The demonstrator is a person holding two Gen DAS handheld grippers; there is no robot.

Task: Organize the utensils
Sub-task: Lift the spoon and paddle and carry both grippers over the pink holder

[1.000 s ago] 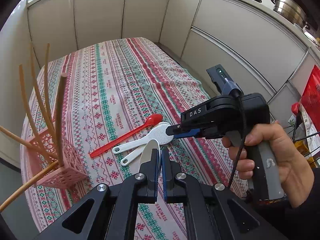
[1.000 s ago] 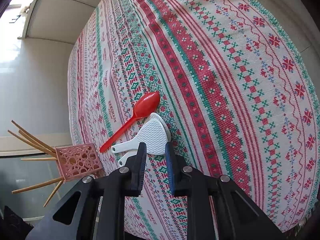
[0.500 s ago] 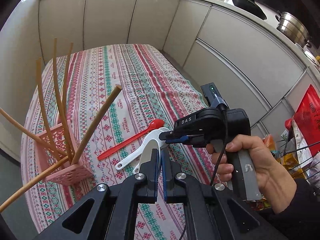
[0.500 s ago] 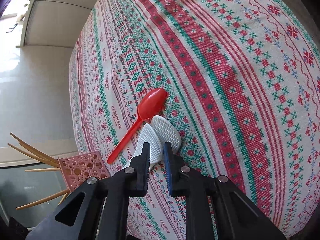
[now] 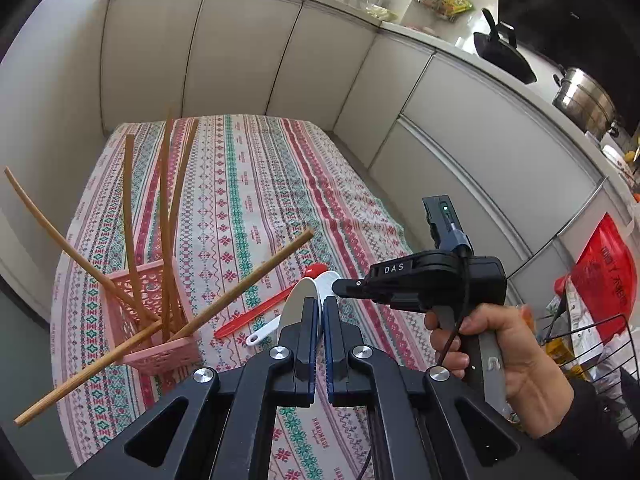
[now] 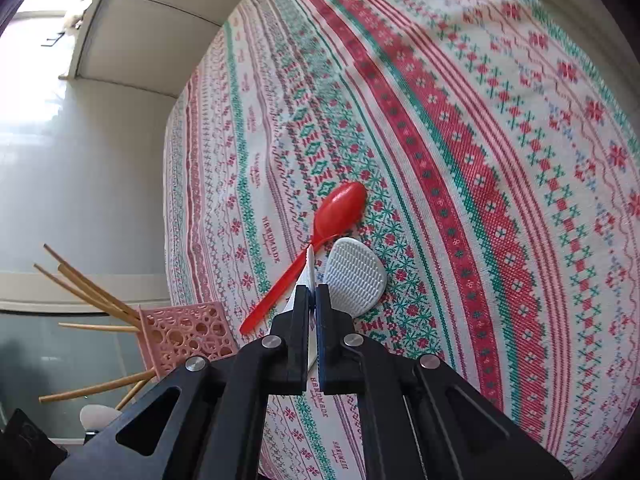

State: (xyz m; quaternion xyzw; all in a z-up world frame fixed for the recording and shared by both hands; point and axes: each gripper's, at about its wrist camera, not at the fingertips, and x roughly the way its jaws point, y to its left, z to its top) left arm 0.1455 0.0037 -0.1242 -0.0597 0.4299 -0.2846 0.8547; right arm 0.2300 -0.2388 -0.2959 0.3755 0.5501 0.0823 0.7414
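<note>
A pink lattice holder [image 5: 148, 320] with several wooden chopsticks [image 5: 168, 216] stands at the table's left; it also shows in the right wrist view [image 6: 184, 332]. A red spoon [image 6: 320, 236] and a white rice paddle [image 6: 354, 276] lie on the patterned cloth. My left gripper [image 5: 318, 308] is shut on a white paddle [image 5: 302, 300], held above the table. My right gripper [image 6: 314, 296] is shut on the edge of another white paddle [image 6: 308, 276], beside the red spoon. In the left wrist view the right gripper [image 5: 340, 286] reaches in from the right.
The patterned tablecloth [image 5: 248, 184] covers the table, with white cabinets [image 5: 460, 128] behind and to the right. A wire basket [image 5: 592, 352] and a red bag [image 5: 604, 276] sit at the far right. A pan and pot rest on the counter.
My right gripper closed on a white paddle's edge and tilted it upright. My left gripper rose and pulled back with its paddle, bringing the holder more into view.
</note>
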